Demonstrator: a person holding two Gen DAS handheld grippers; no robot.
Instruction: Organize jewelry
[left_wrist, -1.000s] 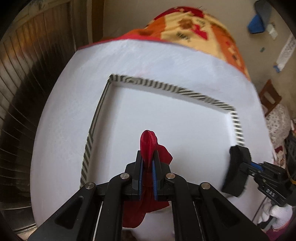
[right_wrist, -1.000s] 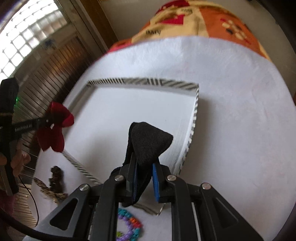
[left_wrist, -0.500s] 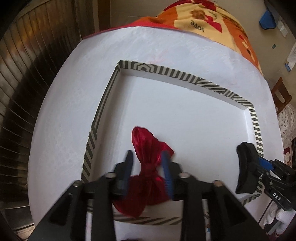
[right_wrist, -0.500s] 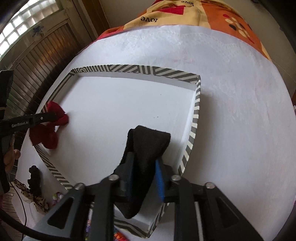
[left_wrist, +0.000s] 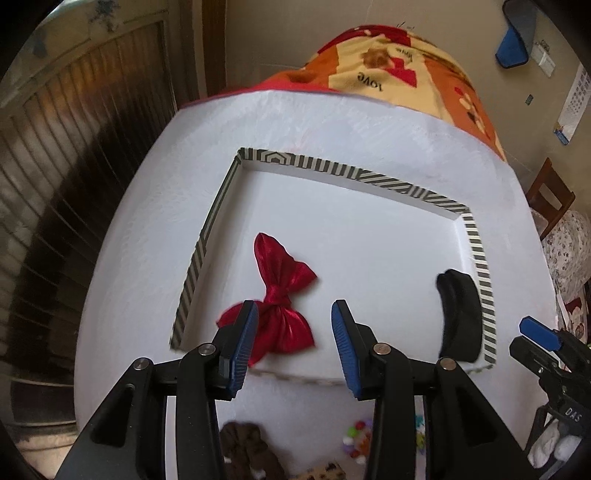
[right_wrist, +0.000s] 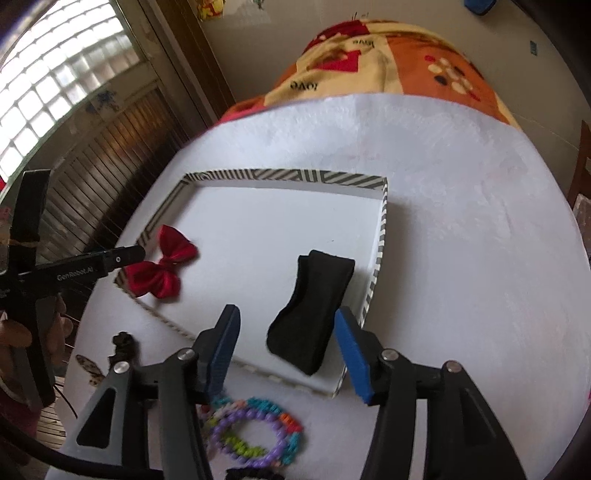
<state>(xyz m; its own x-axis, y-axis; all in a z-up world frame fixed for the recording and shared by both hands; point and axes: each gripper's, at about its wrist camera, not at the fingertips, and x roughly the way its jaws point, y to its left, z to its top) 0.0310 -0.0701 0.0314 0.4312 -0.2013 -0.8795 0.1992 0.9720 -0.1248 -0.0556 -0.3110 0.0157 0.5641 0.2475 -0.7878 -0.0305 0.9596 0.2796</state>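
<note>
Left view: jaws of our left gripper (left_wrist: 293, 334) spread wide, holding nothing; red bow (left_wrist: 280, 299) lies in striped tray (left_wrist: 480, 258) just ahead. Right view: our right gripper (right_wrist: 286, 338) jaws apart too, black band (right_wrist: 312, 310) lying loose in tray; beaded bracelets (right_wrist: 255, 432) on desk (right_wrist: 461, 258).

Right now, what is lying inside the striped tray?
Inside the striped tray lie a red bow and a black band. The tray floor beneath them is covered.

Beige plaster wall (right_wrist: 424, 14) behind the white-covered table (right_wrist: 461, 221); glass-block window (right_wrist: 55, 74) above dark wooden slatted shutters (right_wrist: 110, 155) at left; brown wooden chair (left_wrist: 550, 195) right.
</note>
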